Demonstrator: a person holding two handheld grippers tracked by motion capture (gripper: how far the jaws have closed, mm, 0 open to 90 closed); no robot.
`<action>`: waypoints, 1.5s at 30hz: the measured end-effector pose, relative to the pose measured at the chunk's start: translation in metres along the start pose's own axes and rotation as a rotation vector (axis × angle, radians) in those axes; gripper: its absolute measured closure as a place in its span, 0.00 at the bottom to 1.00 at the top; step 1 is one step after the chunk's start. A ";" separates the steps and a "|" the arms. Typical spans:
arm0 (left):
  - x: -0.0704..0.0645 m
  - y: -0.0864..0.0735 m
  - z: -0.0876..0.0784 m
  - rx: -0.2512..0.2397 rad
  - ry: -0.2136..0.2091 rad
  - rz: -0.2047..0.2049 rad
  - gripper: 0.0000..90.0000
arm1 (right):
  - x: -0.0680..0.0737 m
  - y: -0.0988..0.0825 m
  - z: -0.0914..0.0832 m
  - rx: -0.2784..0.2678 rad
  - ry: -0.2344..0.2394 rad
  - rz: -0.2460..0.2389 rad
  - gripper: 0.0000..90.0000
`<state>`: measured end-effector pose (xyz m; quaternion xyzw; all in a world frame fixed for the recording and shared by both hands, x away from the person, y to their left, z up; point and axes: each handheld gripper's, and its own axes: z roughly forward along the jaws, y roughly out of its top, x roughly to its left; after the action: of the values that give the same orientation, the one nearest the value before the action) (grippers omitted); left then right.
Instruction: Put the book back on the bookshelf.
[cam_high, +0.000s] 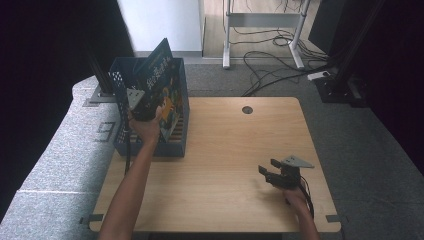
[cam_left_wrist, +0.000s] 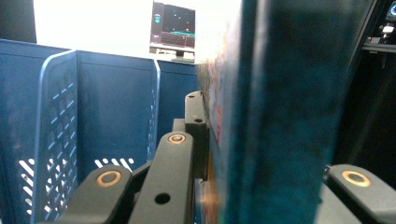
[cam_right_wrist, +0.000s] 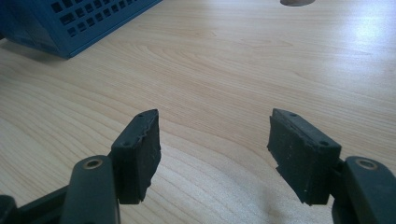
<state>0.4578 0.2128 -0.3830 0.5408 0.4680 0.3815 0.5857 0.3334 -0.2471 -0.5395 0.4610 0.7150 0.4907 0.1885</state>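
A dark blue picture book (cam_high: 161, 80) stands upright and slightly tilted in the blue perforated crate (cam_high: 183, 135) at the table's far left. My left gripper (cam_high: 143, 107) is shut on the book's lower part, inside the crate. In the left gripper view the book's teal edge (cam_left_wrist: 275, 116) sits between the jaws, with the crate's wall (cam_left_wrist: 107, 107) to its left. My right gripper (cam_high: 268, 170) rests low over the wooden table (cam_high: 225, 150) near the front right. It stands open (cam_right_wrist: 215, 149) with nothing between its pads (cam_right_wrist: 140, 154).
A round cable hole (cam_high: 247, 109) sits at the table's far middle. The crate's corner (cam_right_wrist: 70, 23) lies far off the right gripper's upper left. Beyond the table are a power strip with cables (cam_high: 280, 62) on the floor and a desk frame (cam_high: 226, 35).
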 end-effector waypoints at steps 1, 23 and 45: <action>-0.001 -0.001 0.001 0.007 -0.001 0.006 0.92 | 0.000 0.000 0.000 0.001 -0.001 0.000 0.37; -0.010 -0.033 0.012 0.083 0.018 0.089 0.92 | 0.001 0.000 0.000 -0.005 0.002 0.000 0.37; -0.014 -0.045 0.011 0.081 0.048 0.181 0.91 | 0.001 -0.001 0.001 -0.001 -0.005 0.005 0.37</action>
<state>0.4615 0.1912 -0.4258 0.5947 0.4461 0.4263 0.5154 0.3332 -0.2456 -0.5406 0.4640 0.7131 0.4902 0.1893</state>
